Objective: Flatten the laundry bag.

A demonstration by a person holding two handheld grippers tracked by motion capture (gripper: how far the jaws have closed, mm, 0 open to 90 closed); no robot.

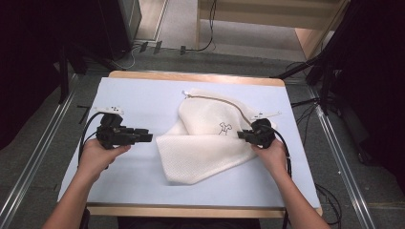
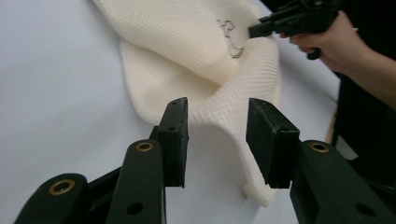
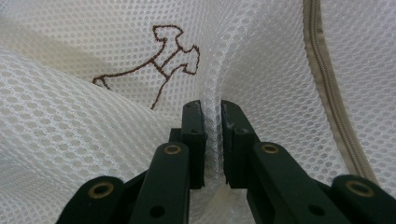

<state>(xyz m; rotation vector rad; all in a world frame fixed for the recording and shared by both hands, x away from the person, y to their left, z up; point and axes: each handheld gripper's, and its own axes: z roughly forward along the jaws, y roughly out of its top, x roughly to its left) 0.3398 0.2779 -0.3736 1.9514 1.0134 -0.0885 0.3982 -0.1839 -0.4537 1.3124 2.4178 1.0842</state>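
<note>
On the pale table (image 1: 143, 95), the white mesh bag (image 1: 205, 143) lies half-folded just right of centre, so one fold looks done and flattening remains: right gripper (image 1: 244, 135) pinches its three-o'clock edge, left gripper (image 1: 145, 137) stands released at nine o'clock.

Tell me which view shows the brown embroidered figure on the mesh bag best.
The right gripper view: the brown figure sits close and sharp just above the right tool, shut on a fold of the mesh bag. The high view shows it tiny; the left gripper view shows it partly hidden.
</note>
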